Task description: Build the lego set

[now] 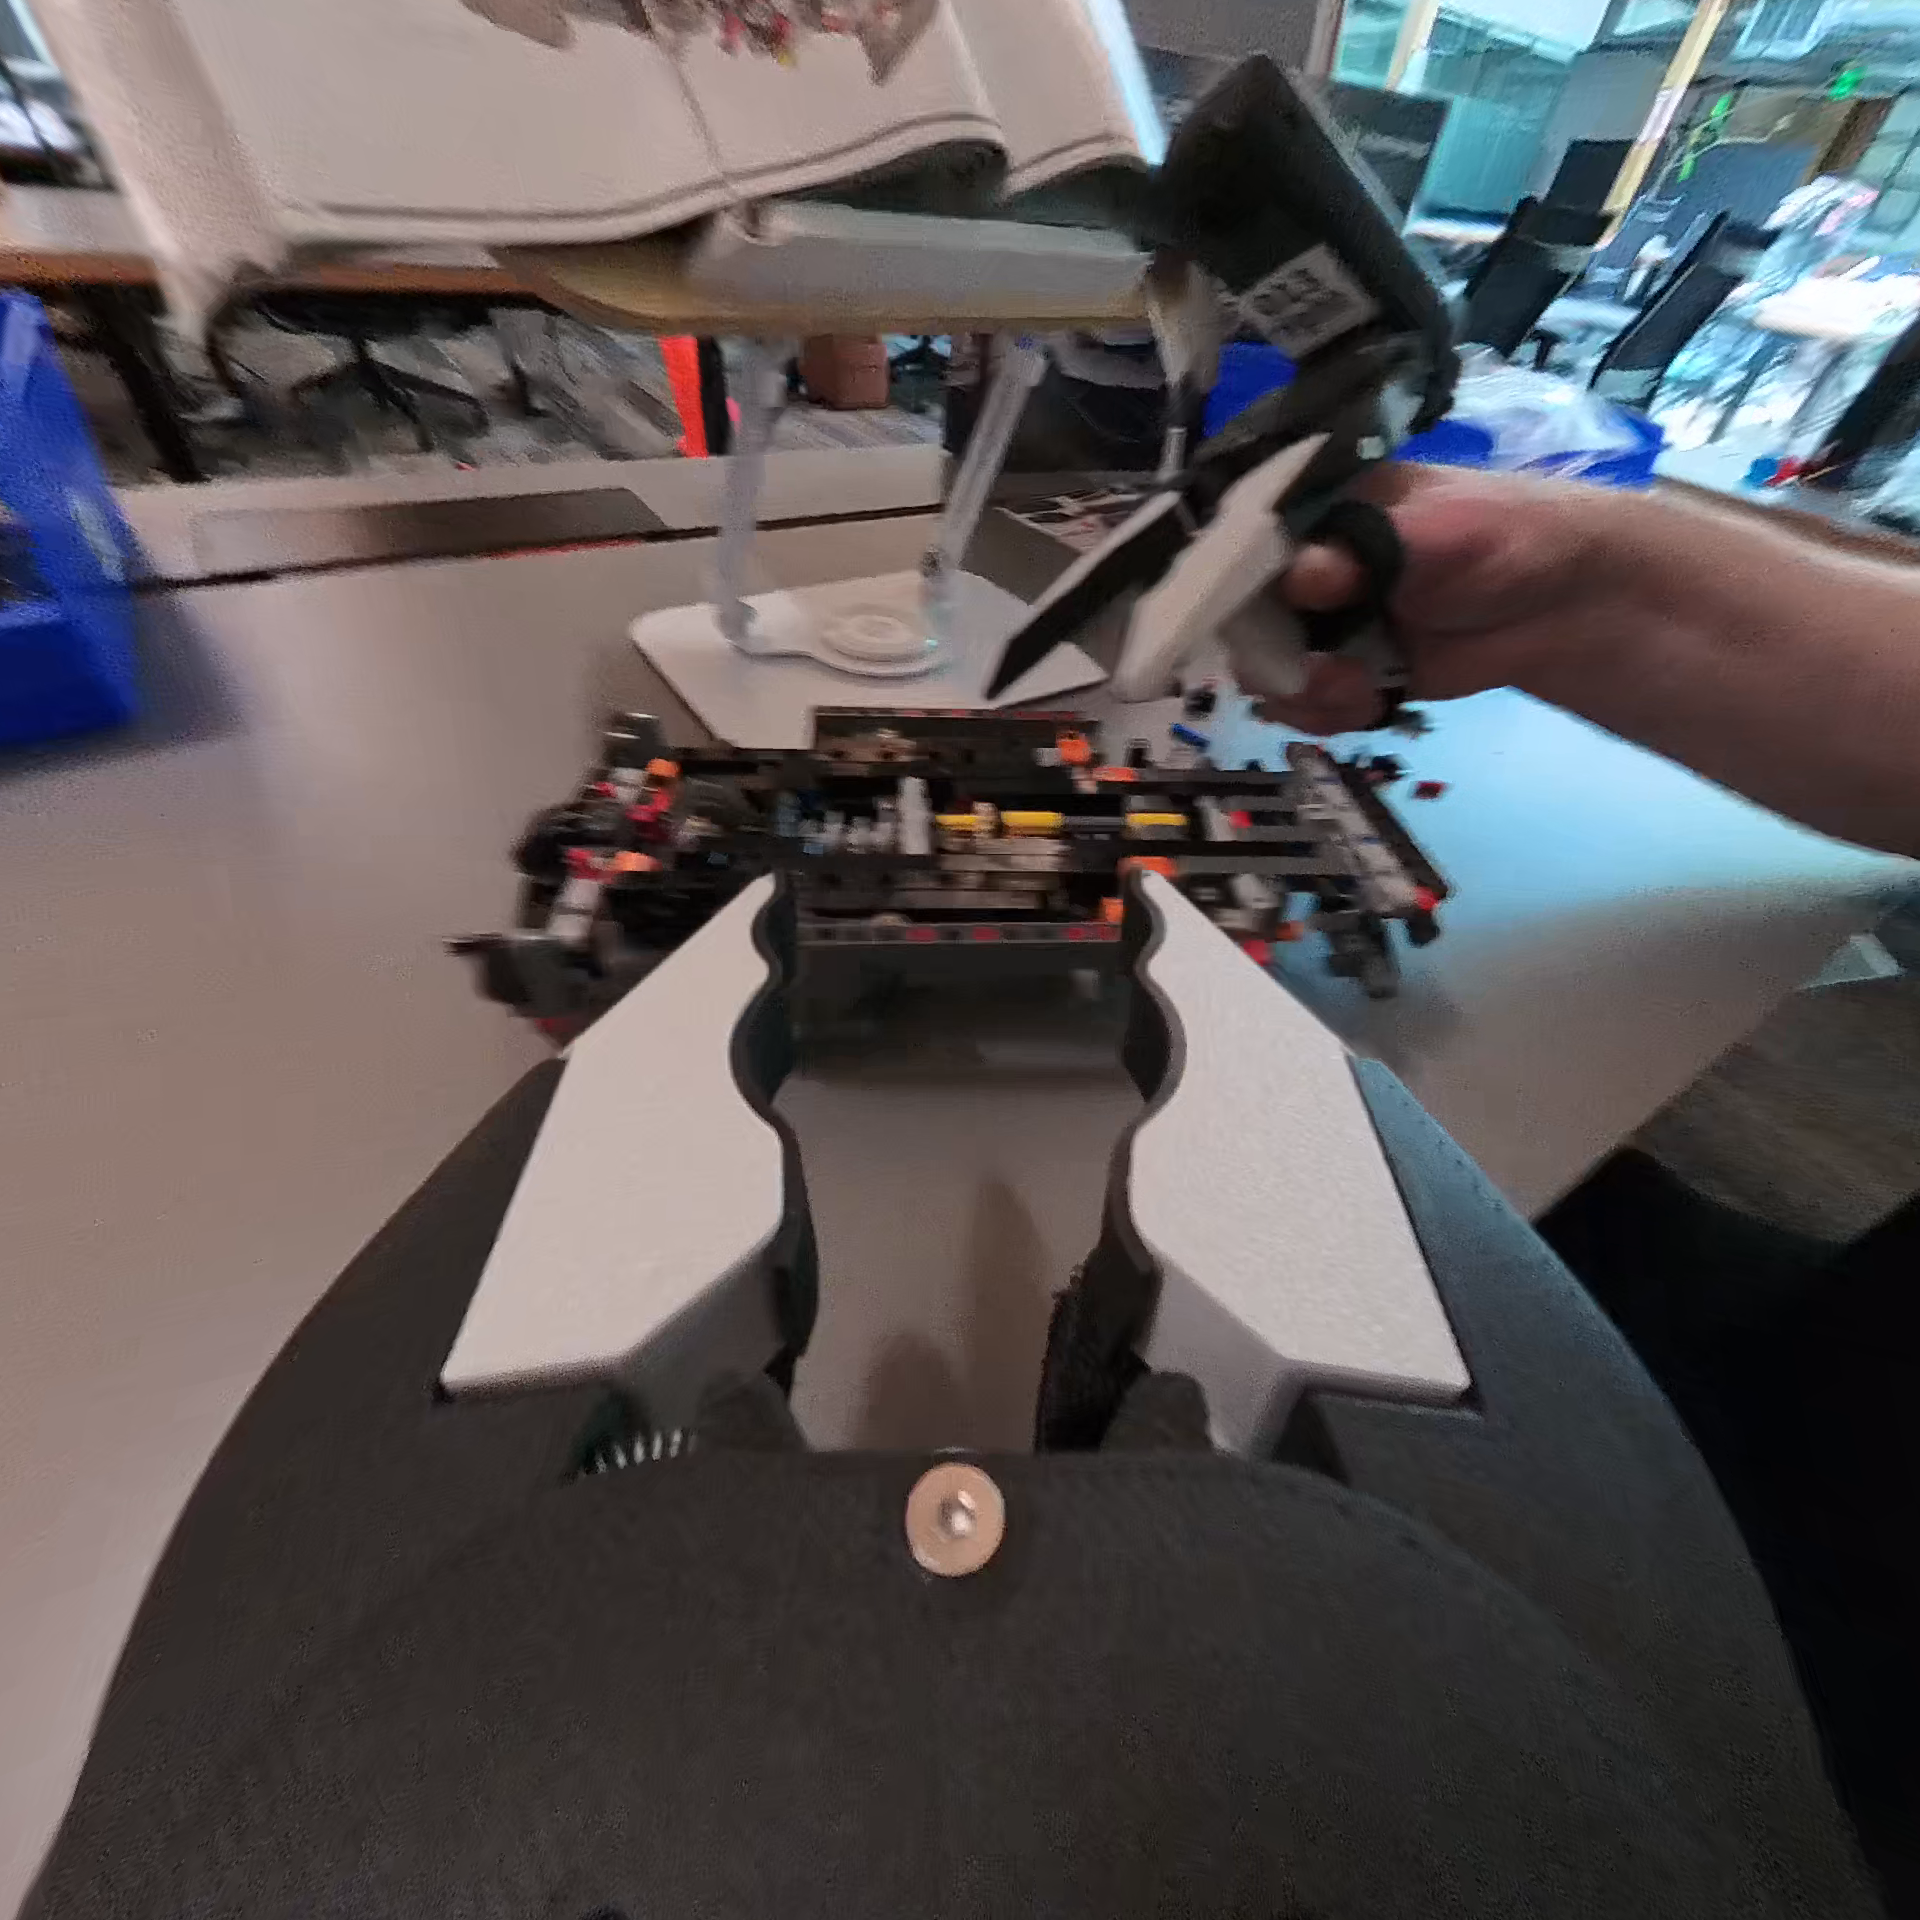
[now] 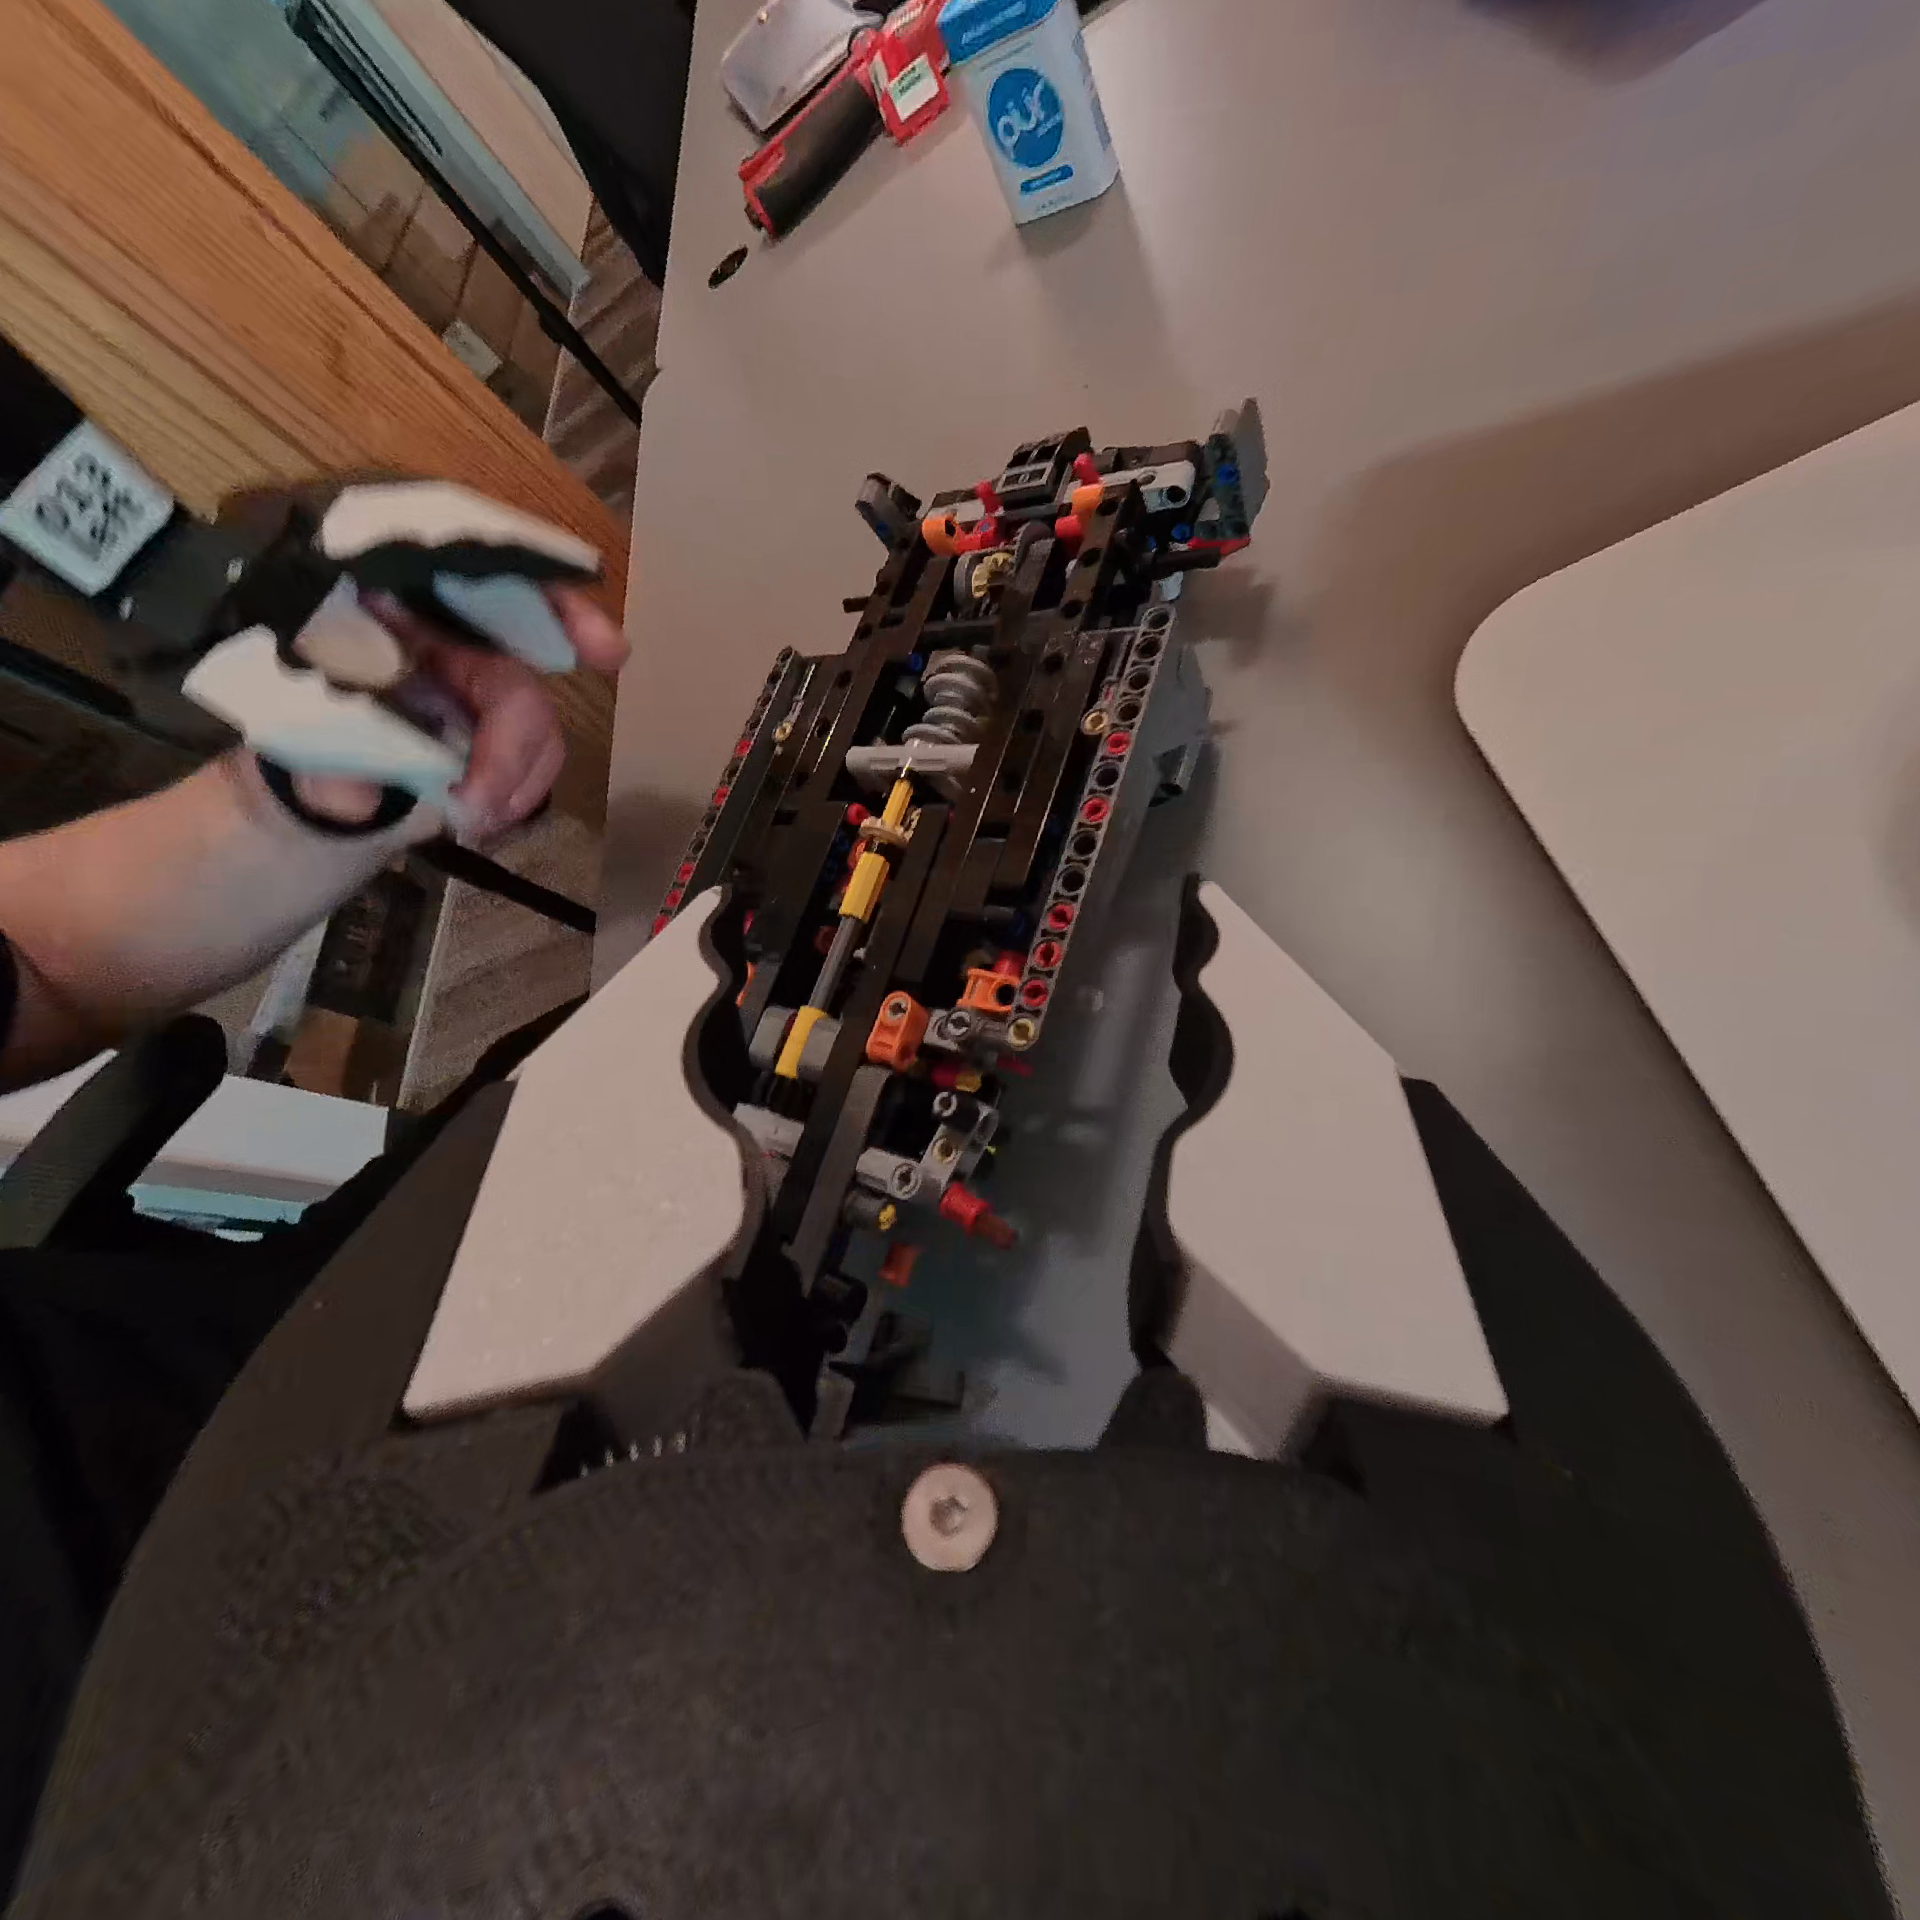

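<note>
The long black beam-built lego chassis [image 2: 966, 862] with yellow and orange parts lies on the pale table [image 2: 1351, 416], reaching toward twelve o'clock between the right gripper's [image 2: 951, 914] spread fingers; the left gripper [image 1: 951, 894], jaws apart, faces its side, empty.

White canister [image 2: 1044, 109], blue bin [image 1: 57, 540]

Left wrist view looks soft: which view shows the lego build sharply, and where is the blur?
Left wrist view: lego build and right gripper smeared by motion blur. Right wrist view: build crisp, only the left gripper blurred; both views bend at the wide-angle edges.
</note>
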A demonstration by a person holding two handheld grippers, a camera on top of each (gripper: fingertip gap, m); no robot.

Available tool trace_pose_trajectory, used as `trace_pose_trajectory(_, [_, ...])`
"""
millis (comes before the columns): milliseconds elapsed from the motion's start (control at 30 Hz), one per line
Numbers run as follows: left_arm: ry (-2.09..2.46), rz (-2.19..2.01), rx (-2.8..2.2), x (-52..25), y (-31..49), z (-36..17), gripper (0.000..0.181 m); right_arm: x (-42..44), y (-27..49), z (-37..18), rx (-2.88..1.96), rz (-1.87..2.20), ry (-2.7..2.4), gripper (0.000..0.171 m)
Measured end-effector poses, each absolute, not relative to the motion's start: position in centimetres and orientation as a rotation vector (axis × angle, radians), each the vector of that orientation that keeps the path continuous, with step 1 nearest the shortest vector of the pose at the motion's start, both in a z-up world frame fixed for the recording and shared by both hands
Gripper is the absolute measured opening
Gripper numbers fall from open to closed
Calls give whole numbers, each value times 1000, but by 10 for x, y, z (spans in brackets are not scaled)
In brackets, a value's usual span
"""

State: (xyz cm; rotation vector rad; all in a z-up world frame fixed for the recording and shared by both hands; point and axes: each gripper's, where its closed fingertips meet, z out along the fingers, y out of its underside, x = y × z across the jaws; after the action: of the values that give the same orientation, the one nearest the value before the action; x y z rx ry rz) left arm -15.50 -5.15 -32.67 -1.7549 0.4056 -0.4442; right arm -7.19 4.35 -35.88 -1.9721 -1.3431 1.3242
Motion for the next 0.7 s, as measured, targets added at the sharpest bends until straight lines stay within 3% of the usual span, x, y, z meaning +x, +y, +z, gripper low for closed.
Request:
trace_pose_trajectory(100, [459,-320,-1790,-191,-31,-335,66,-74,38,-363,-1995,1292,-1389,89])
trace_pose_trajectory(300, [570,-328,-1872,-214,-1,-361,80,-91,35,-376,-2020,1199,-1510,87])
trace_pose_trajectory(700, [686,-395,-1927,-198,8,-380,69,-106,35,-393,-2060,1250,-1585,80])
